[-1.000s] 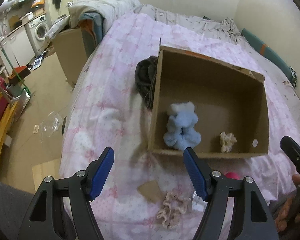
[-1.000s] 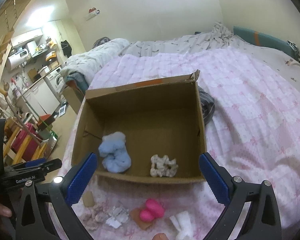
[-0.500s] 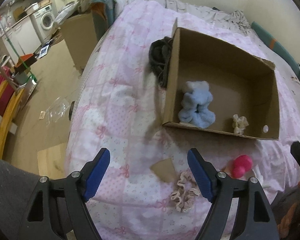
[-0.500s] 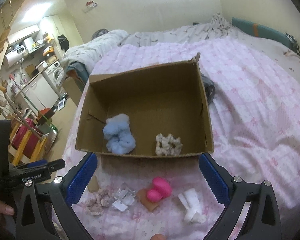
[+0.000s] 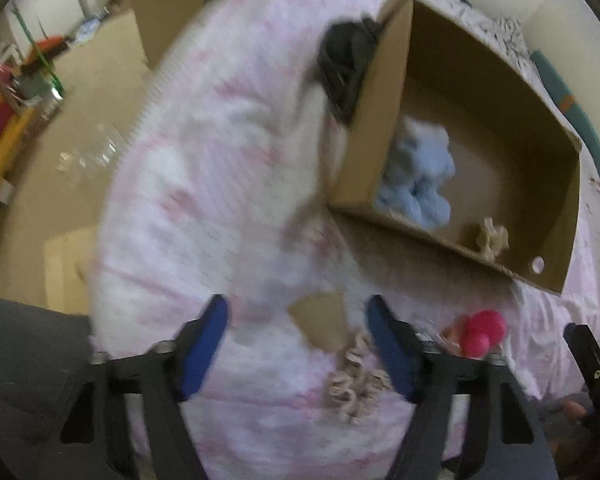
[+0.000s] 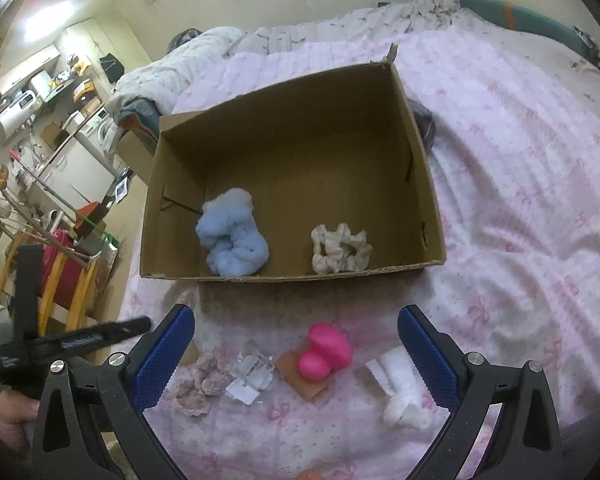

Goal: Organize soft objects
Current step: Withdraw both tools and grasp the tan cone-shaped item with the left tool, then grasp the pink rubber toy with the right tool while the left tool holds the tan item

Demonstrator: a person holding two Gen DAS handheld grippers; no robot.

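**Q:** Soft objects: where does each one stand in relation to the cardboard box?

**A:** Inside the box, against its near wall, I find a blue fluffy scrunchie toward the left and a cream scrunchie to its right, apart from each other. Outside, on the pink bedspread in front of that near wall, lie a dusty-pink scrunchie, a pink rounded toy resting on a brown card, and a white cloth piece. A clear wrapper sits between the dusty-pink scrunchie and the card. A dark garment lies against the box's outer left wall.

**Q:** Condition of your grippers?

**A:** My right gripper is spread wide and holds nothing; it hangs over the items before the box. My left gripper is likewise spread and empty, above the bedspread near the dusty-pink scrunchie. The left wrist view is blurred.
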